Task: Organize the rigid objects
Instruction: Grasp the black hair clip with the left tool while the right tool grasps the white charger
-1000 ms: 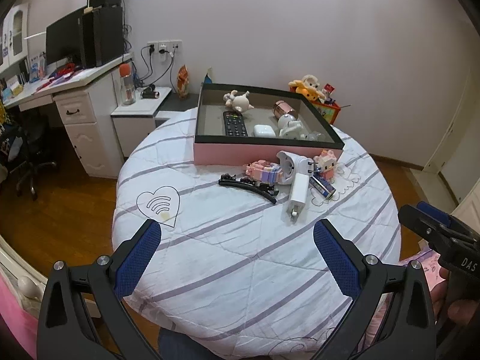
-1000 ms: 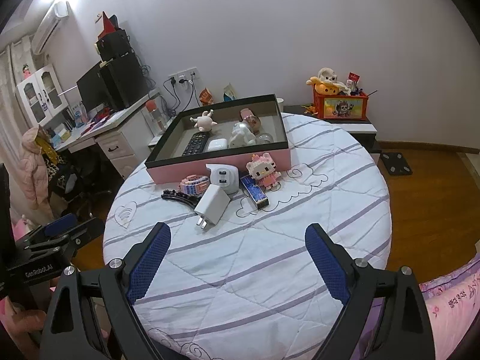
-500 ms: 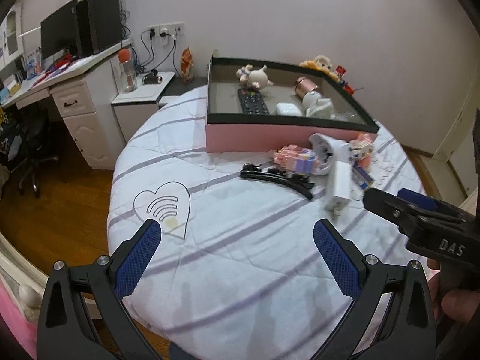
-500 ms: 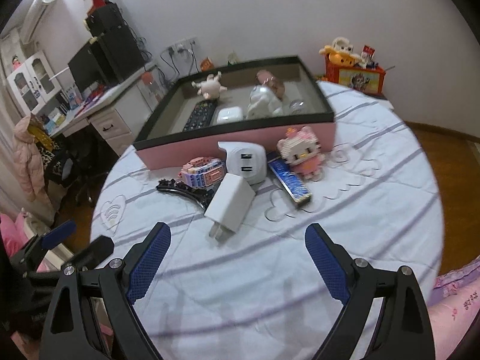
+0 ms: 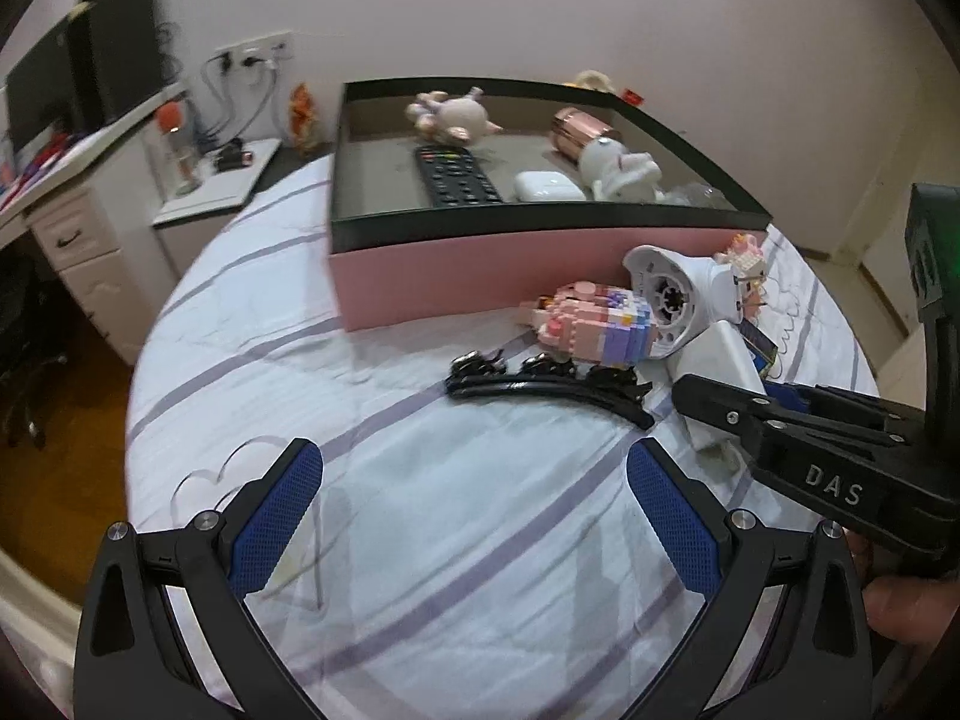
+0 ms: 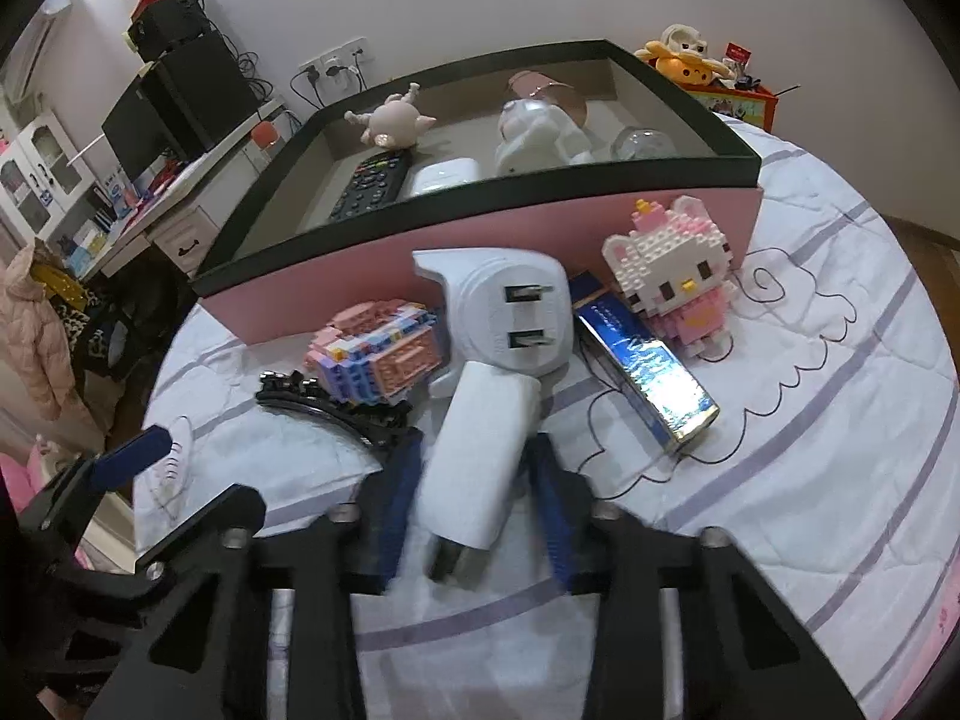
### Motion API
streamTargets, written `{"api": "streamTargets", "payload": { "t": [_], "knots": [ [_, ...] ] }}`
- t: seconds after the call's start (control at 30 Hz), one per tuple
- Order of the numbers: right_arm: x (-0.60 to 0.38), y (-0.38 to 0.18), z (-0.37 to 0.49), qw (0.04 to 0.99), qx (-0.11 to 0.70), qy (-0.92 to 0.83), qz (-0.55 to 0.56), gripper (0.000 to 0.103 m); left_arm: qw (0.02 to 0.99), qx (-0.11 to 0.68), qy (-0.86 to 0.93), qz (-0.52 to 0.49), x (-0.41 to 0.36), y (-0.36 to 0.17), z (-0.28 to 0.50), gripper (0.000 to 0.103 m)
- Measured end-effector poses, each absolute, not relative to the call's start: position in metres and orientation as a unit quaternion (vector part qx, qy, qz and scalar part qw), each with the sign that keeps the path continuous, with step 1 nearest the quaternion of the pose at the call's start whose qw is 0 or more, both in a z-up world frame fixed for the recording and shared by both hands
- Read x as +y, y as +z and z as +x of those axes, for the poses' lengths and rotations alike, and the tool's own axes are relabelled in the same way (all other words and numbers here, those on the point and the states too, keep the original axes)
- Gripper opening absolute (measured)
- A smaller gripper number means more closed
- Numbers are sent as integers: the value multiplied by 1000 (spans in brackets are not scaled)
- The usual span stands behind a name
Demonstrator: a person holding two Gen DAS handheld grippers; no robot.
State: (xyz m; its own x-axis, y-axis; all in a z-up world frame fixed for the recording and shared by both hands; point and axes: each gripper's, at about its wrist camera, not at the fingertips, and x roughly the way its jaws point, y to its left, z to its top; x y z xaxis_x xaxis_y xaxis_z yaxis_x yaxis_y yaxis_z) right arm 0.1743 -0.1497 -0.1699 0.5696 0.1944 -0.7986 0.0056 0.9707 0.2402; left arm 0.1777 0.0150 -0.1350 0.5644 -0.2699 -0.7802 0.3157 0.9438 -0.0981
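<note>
Charger (image 6: 480, 462): white plug block, flat on the bed cover (image 6: 810, 480), front of the cluster, short of the pink box (image 6: 600, 228).
Charger axis: long axis runs from 6 to 12 o'clock in the right wrist view, tipped slightly toward 1; prongs at the 6 o'clock end, nearest the camera.
Right gripper (image 6: 474, 504): jaws closing, charger between them; blue pads flank its long sides at 9 and 3 o'clock, appearing at or very near contact. Blur prevents confirming a firm hold.
Left gripper (image 5: 474, 516): fully spread, empty, over bare cover.
Nearer hand: right; the charger lies at 2 o'clock from the left gripper, well apart.
Neighbours: adapter (image 6: 510, 318) touching the charger's far end at 12 o'clock; black clip (image 6: 336, 408) just beside at 10; blue box (image 6: 648, 372) near at 2.
Judgement: grip crosses the short width, suitable for lifting toward the box at 12 o'clock.
Risk: adapter may be dragged along.
</note>
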Motion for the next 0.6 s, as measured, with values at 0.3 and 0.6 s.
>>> {"api": "streamTargets", "payload": {
  "t": [0.3,0.6],
  "knots": [
    [-162,-167,168,876,466,63,103,25,877,422,-220,69,-13,-144,209,103],
    [-167,-162,169,878,463,68,103,25,846,444,-284,78,-26,-151,204,87]
  ]
}}
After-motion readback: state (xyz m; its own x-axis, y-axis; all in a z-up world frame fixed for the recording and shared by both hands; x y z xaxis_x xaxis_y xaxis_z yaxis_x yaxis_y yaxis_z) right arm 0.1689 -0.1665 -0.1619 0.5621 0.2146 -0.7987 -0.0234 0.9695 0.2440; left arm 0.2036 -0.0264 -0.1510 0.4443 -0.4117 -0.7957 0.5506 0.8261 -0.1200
